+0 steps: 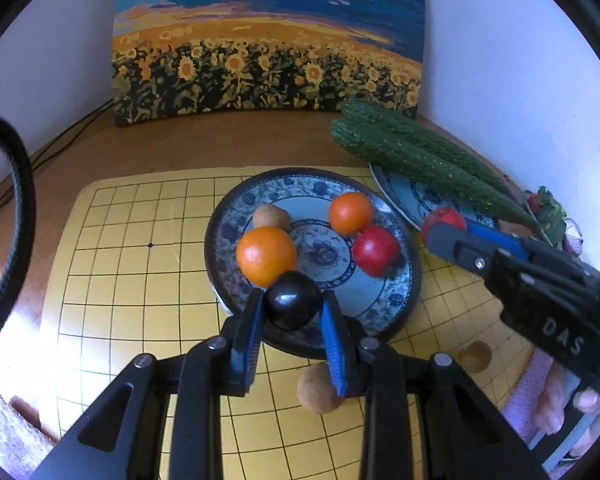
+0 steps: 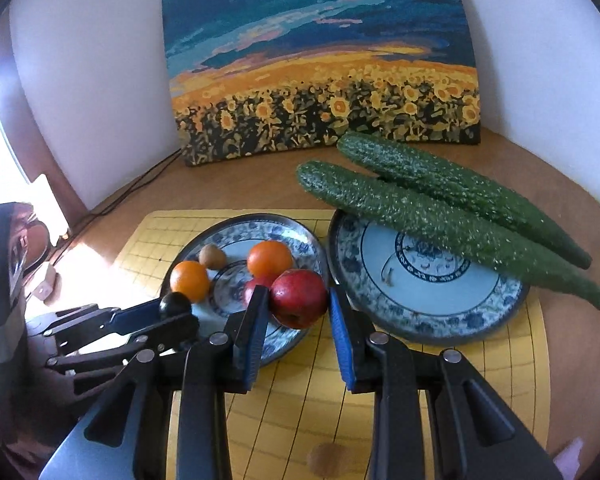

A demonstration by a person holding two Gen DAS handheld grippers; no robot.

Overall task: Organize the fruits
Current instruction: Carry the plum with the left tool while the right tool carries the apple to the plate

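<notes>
My left gripper [image 1: 292, 304] is shut on a dark plum [image 1: 291, 300] above the near rim of the blue-patterned fruit plate [image 1: 396, 304]. That plate holds two oranges [image 1: 266, 255] [image 1: 350, 213], a red apple [image 1: 375, 249] and a brown kiwi [image 1: 271, 217]. My right gripper [image 2: 298, 300] is shut on a red apple [image 2: 299, 298] above the gap between the fruit plate [image 2: 296, 240] and a second plate [image 2: 420, 296]. Two cucumbers [image 2: 440, 220] lie across the second plate. The right gripper also shows in the left wrist view [image 1: 444, 224].
Two brown kiwis [image 1: 318, 388] [image 1: 476, 356] lie on the yellow grid mat [image 1: 140, 280] near me. A sunflower painting [image 1: 268, 40] leans on the white wall behind. Cables [image 1: 60, 140] run along the back left of the wooden table.
</notes>
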